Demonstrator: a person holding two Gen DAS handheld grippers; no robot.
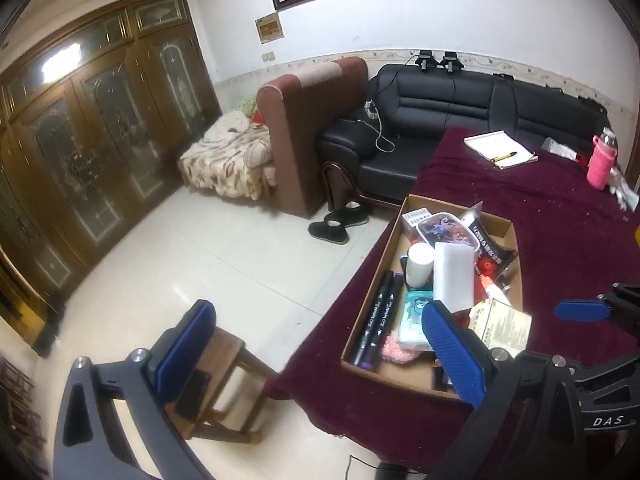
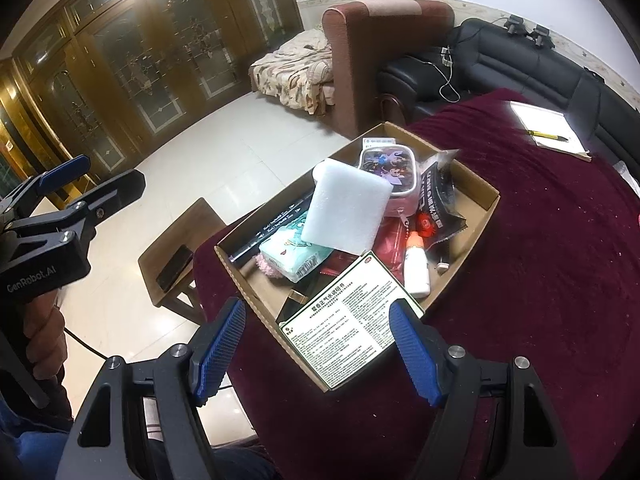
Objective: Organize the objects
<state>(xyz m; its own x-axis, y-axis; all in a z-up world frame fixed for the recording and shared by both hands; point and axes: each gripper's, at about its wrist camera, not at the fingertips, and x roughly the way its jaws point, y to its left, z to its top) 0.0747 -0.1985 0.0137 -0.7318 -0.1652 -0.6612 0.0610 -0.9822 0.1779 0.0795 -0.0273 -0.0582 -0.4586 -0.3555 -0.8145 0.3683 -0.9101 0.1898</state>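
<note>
Both tongs, the left tongs (image 1: 320, 344) and right tongs (image 2: 316, 344), are hovering spread apart and empty over the cardboard box (image 2: 486, 204) at the table's (image 2: 560, 264) near-left corner, probably choosing a first item, perhaps the leaflet (image 2: 348, 320).

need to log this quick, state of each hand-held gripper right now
left hand-held gripper: open, holding nothing
right hand-held gripper: open, holding nothing, over the cardboard box
</note>
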